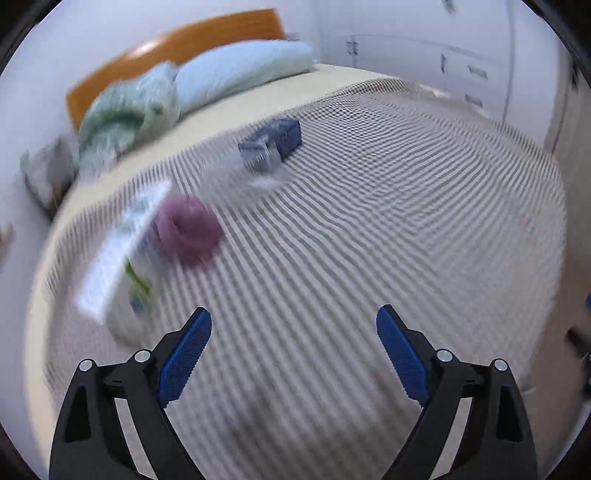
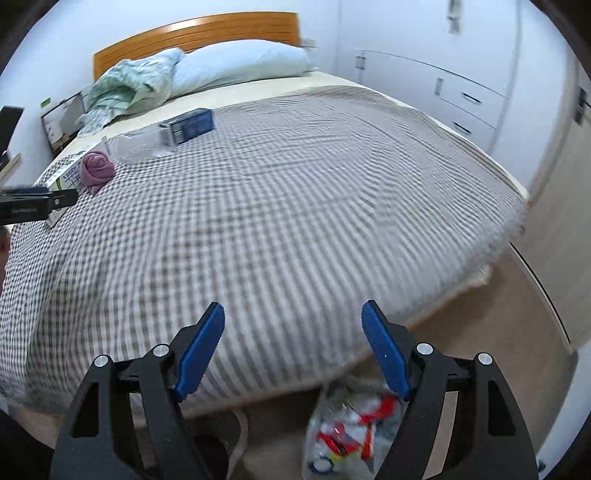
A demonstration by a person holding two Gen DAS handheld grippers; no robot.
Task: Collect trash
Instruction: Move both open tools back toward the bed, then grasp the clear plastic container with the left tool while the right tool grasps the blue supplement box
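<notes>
On the checked blanket point(image 1: 369, 221) lie a white and green carton point(image 1: 122, 266), a rolled purple cloth point(image 1: 188, 229), a crumpled clear wrapper point(image 1: 258, 166) and a dark blue box point(image 1: 273, 142), all blurred. My left gripper point(image 1: 293, 314) is open and empty, hovering over the blanket to the right of the carton. The right wrist view shows the same carton point(image 2: 68, 173), cloth point(image 2: 96, 168), wrapper point(image 2: 136, 147) and blue box point(image 2: 188, 125) far off at the left. My right gripper point(image 2: 293, 306) is open and empty above the bed's foot edge. Below it, a clear bag point(image 2: 343, 432) of colourful trash sits on the floor.
Pale pillows point(image 2: 236, 62) and a green bundle point(image 2: 125, 88) lie against the wooden headboard point(image 2: 199, 29). White cupboards with drawers point(image 2: 461, 99) line the right wall. Beige floor point(image 2: 498, 332) runs beside the bed. A bedside stand point(image 2: 59, 114) is at the far left.
</notes>
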